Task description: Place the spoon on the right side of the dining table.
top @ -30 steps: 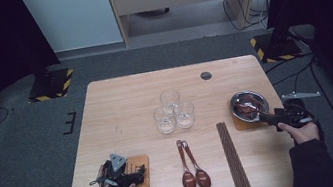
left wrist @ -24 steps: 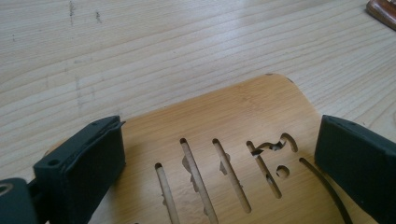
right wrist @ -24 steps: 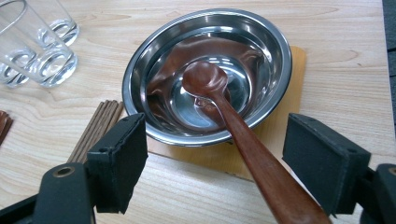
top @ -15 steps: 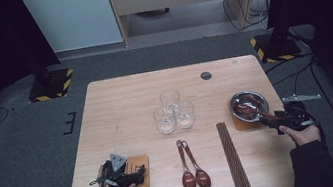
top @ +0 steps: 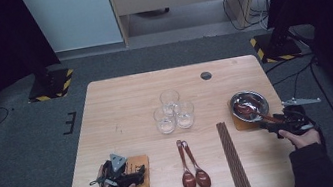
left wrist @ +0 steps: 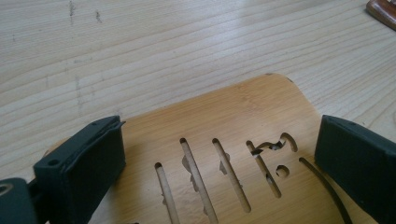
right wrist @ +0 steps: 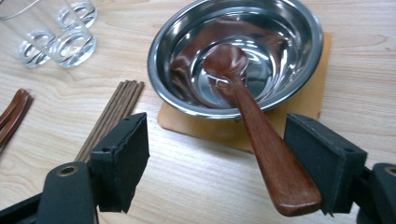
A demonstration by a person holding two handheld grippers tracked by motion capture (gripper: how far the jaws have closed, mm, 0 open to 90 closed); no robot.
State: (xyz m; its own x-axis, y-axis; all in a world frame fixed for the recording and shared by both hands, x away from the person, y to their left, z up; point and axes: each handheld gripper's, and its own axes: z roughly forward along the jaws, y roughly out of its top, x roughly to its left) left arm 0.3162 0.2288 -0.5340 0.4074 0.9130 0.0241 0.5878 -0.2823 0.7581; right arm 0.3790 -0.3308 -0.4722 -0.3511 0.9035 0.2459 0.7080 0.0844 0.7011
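Your right gripper (top: 270, 126) sits at the table's (top: 121, 110) right edge, jaws spread wide. In the right gripper view the wooden spoon (right wrist: 254, 121) lies between them, its handle end close to the right jaw; whether it touches that jaw, you cannot tell from this angle. Nothing is pinched. The spoon's bowl rests inside the steel bowl (right wrist: 299, 60), handle leaning out over the rim toward you. The steel bowl stands on a wooden coaster (right wrist: 308, 100).

Against the frames from a second and half a second ago: your right hand (top: 303, 136) has drawn slightly back and down toward the table's near edge; the gripper's tip now sits just off the bowl's rim rather than over it. Spoon and bowl are in the same place as before.

Your left gripper (top: 126, 175) is unchanged: same spot at the near left, jaws spread, straddling a second slotted wooden coaster (left wrist: 233, 140), which lies flat on the table. The jaws stand at the coaster's two sides; contact is unclear.

The rest holds its place: three glasses (top: 172, 110) clustered mid-table, touching or nearly so; two wooden spoons (top: 191, 168) side by side near the front edge; a bundle of chopsticks (top: 232, 156) just right of them.
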